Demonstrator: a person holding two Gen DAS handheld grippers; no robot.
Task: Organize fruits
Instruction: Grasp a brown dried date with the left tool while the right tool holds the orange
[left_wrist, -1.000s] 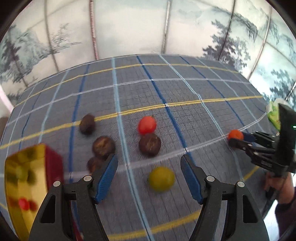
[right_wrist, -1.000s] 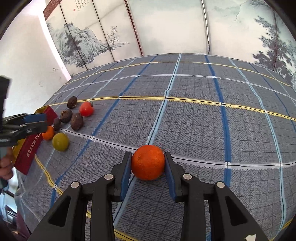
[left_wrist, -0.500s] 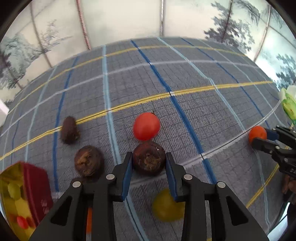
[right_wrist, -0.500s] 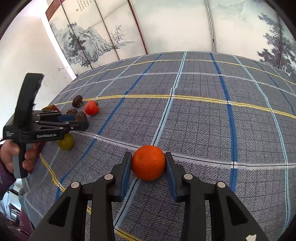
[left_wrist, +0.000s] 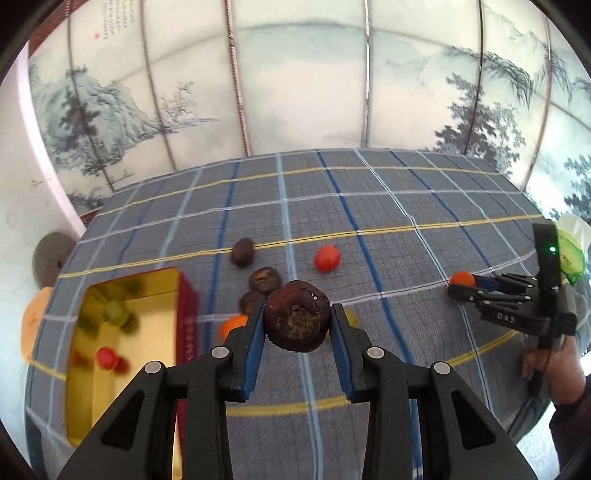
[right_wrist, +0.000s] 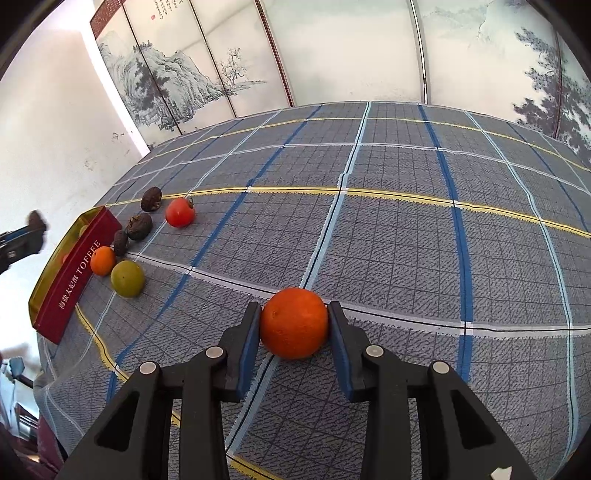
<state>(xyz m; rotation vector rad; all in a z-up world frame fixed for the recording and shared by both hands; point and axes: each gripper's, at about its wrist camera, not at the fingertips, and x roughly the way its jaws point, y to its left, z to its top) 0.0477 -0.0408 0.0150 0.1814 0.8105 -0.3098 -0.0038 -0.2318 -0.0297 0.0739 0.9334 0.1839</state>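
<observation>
The left gripper (left_wrist: 297, 325) pinches a dark brown fruit (left_wrist: 297, 320) w/ both blue pads, up in the air above the cloth (left_wrist: 369, 199). The right gripper (right_wrist: 293, 325) pinches an orange (right_wrist: 293, 323); its pads press on both sides, & the orange sits low at the cloth, can't tell if it touches.

Landmark = red tin (right_wrist: 74, 277), gold inside, w/ "TOFFEE" on its side. It sits at the left edge of the cloth. In the left view the tin (left_wrist: 184, 314) has a green fruit (left_wrist: 116, 312) & a small red fruit (left_wrist: 106, 357) inside.

Just beside the tin, on the cloth: a small orange fruit (right_wrist: 102, 261), touching or almost touching the tin wall. Next to that, a bit away from the tin, a green ball fruit (right_wrist: 127, 278). Behind those, 3 more brown fruits (right_wrist: 139, 226) in a loose row going away from the tin. A tomato (right_wrist: 180, 212) sits near the far brown ones, on the side away from the tin.

The orange in the right gripper is well apart from the tin, out toward the middle of the cloth. The brown fruit in the left gripper hangs near the tin, to its right side.
</observation>
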